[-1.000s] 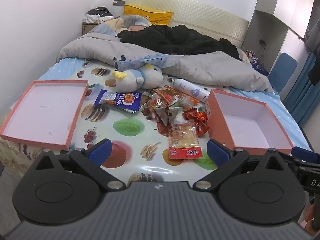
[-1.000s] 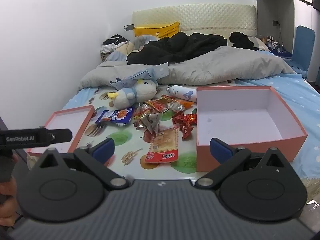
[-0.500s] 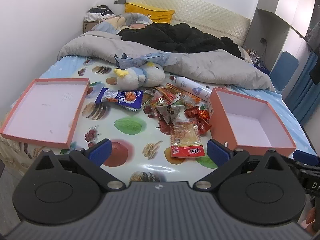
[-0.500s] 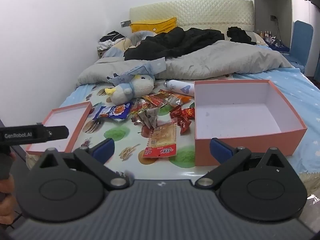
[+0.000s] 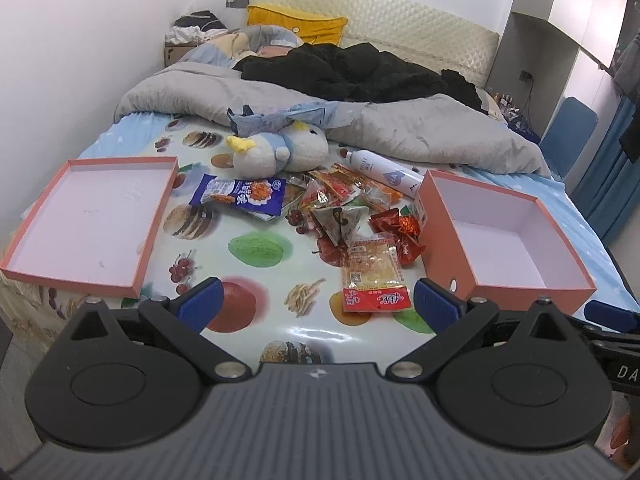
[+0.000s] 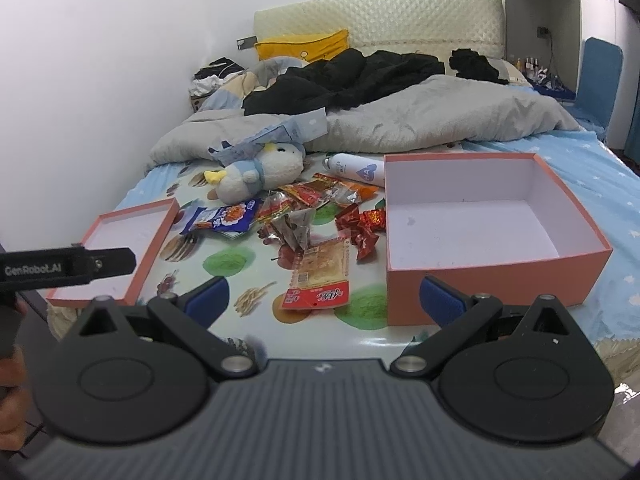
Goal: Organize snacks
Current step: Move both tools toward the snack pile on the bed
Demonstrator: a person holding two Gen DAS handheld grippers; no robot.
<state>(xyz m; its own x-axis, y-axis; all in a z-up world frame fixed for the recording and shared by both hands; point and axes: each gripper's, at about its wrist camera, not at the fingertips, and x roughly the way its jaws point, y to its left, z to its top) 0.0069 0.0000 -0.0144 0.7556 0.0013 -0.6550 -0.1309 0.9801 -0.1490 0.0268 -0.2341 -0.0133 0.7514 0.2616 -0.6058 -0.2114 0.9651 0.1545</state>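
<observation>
Grippers, left and right, hover spread wide and empty at the bed's near edge. Just beyond lies a red-and-yellow snack packet, then the snack pile between a shallow lid and a deep box, with a plush bird farthest.

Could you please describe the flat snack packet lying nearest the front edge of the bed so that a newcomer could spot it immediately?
Start at the deep pink box on the fruit-print mat. Just to its left, at the near end of the snack pile, lies a flat rectangular packet. Unlike the crumpled red wrappers behind it, it lies flat, with a clear window showing a tan snack and a red band at its near end.
</observation>
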